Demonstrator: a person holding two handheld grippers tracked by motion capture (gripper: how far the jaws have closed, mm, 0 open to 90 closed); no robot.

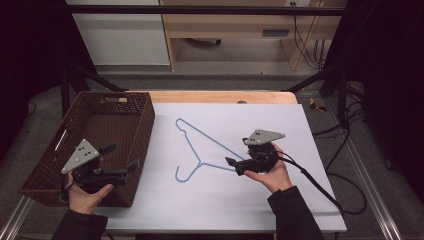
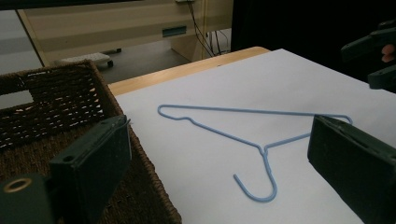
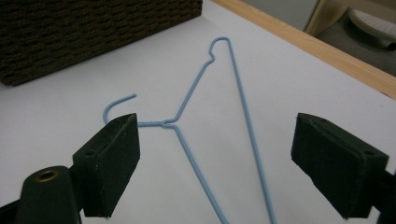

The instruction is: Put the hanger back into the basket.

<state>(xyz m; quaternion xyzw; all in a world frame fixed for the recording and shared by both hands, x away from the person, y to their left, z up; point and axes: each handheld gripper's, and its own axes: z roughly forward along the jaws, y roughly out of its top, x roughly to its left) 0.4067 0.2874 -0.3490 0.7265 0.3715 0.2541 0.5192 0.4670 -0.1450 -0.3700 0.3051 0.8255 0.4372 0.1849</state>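
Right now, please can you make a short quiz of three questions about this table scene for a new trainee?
1. True or false: the blue wire hanger lies flat on the white sheet.
2. Which tool is nearer the hanger? A) left tool B) right tool
3. What stands at the left end of the table, and does it hold anything?

Key:
1. True.
2. B; its jaws stand open over the hanger, not closed on it.
3. A dark woven basket; the part of its inside that shows looks empty.
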